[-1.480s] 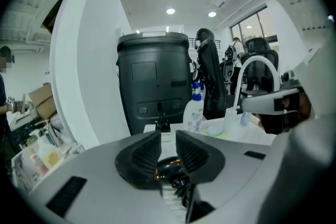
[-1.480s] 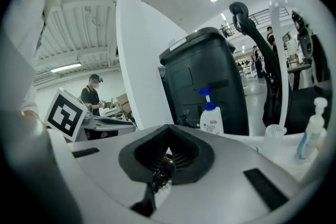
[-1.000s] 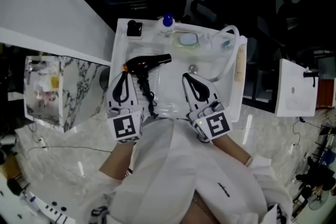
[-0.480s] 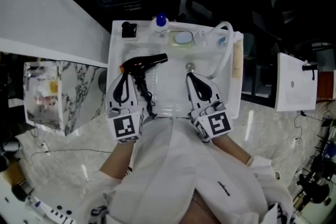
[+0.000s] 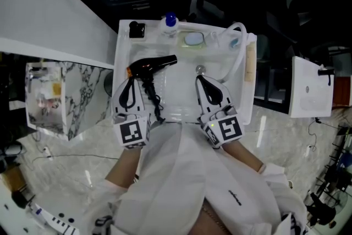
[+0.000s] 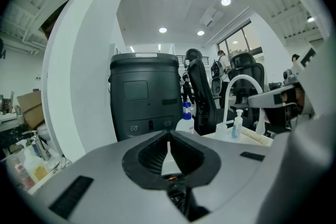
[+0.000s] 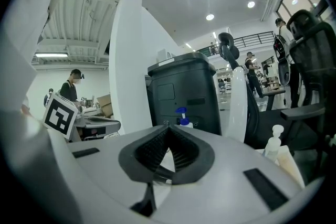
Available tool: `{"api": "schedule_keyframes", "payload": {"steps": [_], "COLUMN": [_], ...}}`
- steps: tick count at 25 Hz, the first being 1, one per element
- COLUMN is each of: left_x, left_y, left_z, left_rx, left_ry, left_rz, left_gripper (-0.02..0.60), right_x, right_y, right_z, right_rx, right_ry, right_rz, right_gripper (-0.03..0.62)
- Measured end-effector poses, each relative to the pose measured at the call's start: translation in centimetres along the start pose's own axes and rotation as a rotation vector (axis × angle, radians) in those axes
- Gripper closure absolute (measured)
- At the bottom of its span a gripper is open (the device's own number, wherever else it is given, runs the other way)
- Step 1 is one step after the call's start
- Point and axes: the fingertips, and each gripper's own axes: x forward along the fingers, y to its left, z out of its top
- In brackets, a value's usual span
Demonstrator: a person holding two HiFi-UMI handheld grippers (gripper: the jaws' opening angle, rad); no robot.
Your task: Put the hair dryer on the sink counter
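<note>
Black hair dryer [image 5: 152, 65] down on the left side of the white sink [image 5: 123, 41] unit, barrel pointing right, handle toward the person, cord [image 5: 157, 106] bunched just below it. Hard to tell whether that spot is flat counter or the slope of the basin. Would fit a dryer just set down as well as one about to be taken up.

Left gripper [image 5: 131, 81] right beside the handle, jaws pressed together at the tips with nothing between them. Right gripper [image 5: 201, 80] well apart from the dryer, near the drain [image 5: 201, 70], likewise clenched on nothing.

Risks, as a judgement: a rounded barrel on a slope could slide toward the drain. A nudge from the left gripper could set that off. The loose cord could catch a jaw and drag the dryer along.
</note>
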Motion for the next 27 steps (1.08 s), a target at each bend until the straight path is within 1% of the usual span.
{"api": "schedule_keyframes", "payload": {"steps": [3,7,12,20,27], "left_x": [-0.2,-0.3,-0.4,-0.4,-0.5], "left_y": [0.4,0.4,0.0,-0.6,-0.1], "left_z": [-0.7,-0.9,-0.3,-0.4,-0.4], "left_rx": [-0.004,0.003,0.002,0.012,0.027], "left_ry": [0.025,0.03,0.019,0.013,0.022], "left_rz": [0.019,0.016,0.011,-0.004,0.025], "left_gripper": [0.543,0.543,0.543,0.543,0.542], "right_x": [0.2,0.3,0.3,0.4,0.3], "right_y": [0.3,0.5,0.5,0.5,0.3], "right_z": [0.0,0.0,-0.1,-0.3,-0.3], "right_rx": [-0.01,-0.042,-0.004,-0.008,-0.007], "right_ry": [0.004,0.008,0.008,0.018,0.02], "right_rz": [0.01,0.013,0.024,0.03,0.029], "right_gripper": [0.577,0.577,0.577,0.577,0.577]}}
